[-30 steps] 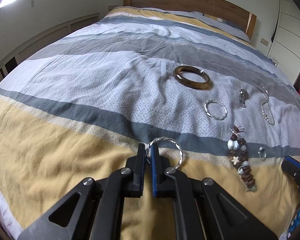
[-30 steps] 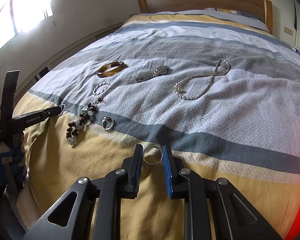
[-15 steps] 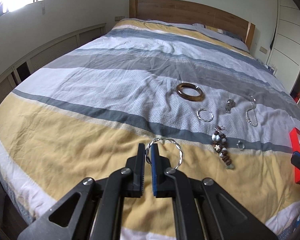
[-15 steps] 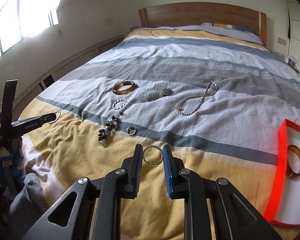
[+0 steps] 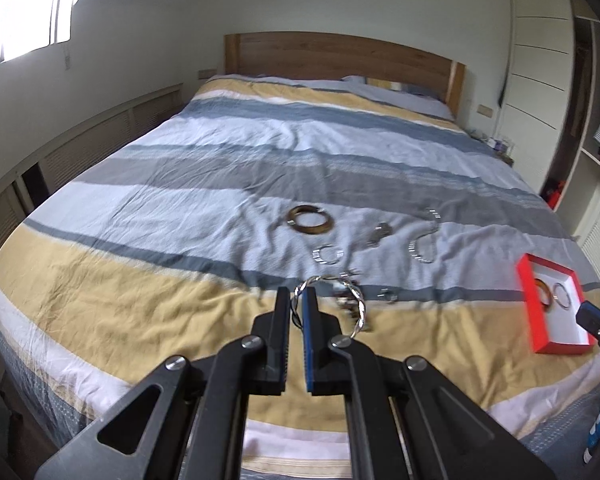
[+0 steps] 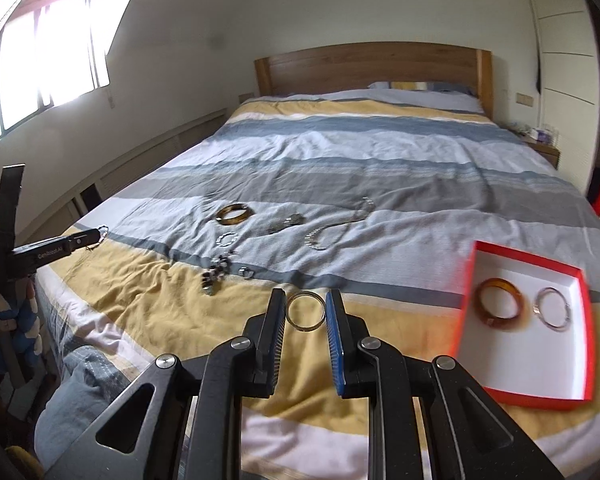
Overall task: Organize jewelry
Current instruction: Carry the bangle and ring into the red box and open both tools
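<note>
My left gripper (image 5: 297,300) is shut on a twisted silver bangle (image 5: 358,300), held above the yellow stripe of the bed. My right gripper (image 6: 306,308) is shut on a plain silver bangle (image 6: 305,312), held above the bed left of a red box (image 6: 584,320). The box holds an amber bangle (image 6: 499,307) and a silver bangle (image 6: 554,308); it shows at the right in the left wrist view (image 5: 530,300). On the bed lie a brown bangle (image 5: 310,220), a silver bangle (image 5: 327,255), a watch (image 5: 378,234), a bead necklace (image 5: 422,244), a ring (image 5: 387,295) and a beaded bracelet (image 6: 216,274).
The striped bedspread (image 5: 180,208) covers a bed with a wooden headboard (image 5: 340,54). A wall with louvred panels runs along the left. White cupboards (image 5: 540,80) stand at the right. The left gripper shows at the left in the right wrist view (image 6: 84,236).
Both grippers have pulled back and up from the bed with their bangles in them. The red box has come into both views at the right.
</note>
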Available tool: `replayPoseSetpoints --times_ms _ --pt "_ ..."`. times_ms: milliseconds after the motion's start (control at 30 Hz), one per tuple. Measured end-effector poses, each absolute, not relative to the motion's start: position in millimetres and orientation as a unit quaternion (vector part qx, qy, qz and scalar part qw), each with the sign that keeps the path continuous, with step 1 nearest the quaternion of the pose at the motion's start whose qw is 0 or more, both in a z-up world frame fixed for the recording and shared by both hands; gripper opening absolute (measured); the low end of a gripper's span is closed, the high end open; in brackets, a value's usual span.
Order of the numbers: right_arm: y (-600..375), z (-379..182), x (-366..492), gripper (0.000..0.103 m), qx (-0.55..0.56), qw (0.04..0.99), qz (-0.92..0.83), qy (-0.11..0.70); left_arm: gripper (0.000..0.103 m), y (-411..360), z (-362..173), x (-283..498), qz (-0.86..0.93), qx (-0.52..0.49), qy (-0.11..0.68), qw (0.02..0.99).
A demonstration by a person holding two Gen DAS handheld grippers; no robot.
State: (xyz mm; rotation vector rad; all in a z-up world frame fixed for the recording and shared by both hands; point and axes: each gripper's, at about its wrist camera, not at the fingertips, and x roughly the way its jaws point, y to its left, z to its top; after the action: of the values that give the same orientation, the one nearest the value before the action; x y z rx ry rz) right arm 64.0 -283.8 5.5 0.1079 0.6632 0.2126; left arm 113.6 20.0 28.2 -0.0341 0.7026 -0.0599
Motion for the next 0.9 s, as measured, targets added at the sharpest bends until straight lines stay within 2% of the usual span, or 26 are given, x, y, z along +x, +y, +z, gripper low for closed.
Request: replayPoseSetpoints --times_ms 367,900 --pt "-415.5 1.5 24.9 0.02 0.045 0.94 -0.005 0.337 0.005 -120.8 26.8 121.2 -0.16 0.006 0.372 0.914" --pt "-514.7 -71.2 69.5 0.02 0.069 0.912 -0.028 0.403 0.005 -346.5 -40.2 148.4 -0.307 0.107 0.425 0.845"
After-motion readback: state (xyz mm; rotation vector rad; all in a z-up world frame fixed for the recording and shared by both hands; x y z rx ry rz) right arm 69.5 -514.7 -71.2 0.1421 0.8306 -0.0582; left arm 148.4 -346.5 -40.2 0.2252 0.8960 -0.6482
